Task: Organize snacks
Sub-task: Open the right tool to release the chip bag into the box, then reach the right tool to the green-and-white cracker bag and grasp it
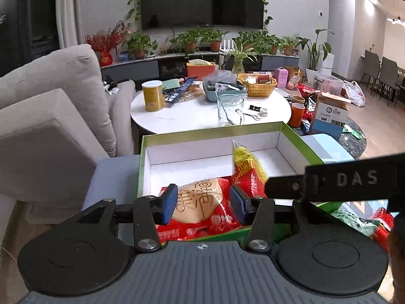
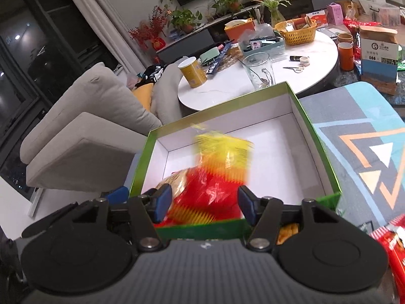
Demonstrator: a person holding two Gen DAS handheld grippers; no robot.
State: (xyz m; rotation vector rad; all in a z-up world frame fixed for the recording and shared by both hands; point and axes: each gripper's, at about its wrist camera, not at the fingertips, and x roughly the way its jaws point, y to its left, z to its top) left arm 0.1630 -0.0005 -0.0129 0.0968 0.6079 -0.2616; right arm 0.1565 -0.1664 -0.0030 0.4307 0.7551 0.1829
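A shallow green cardboard box (image 1: 291, 131) with a white inside holds a red cracker packet (image 1: 202, 202) lying flat and a red-and-yellow crinkly bag (image 2: 217, 167) tilted upright at its near end.

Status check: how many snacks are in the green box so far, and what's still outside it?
Done: two packets lie in the green box, a red-and-tan one and a red-and-yellow one. In hand: nothing; the left gripper and right gripper stand open over them. Left: red packets on the patterned cushion.

I can read the white letters "DAS" on the black arm of the right gripper (image 1: 354, 179); print on the snack packets (image 1: 202, 202) is illegible to me.
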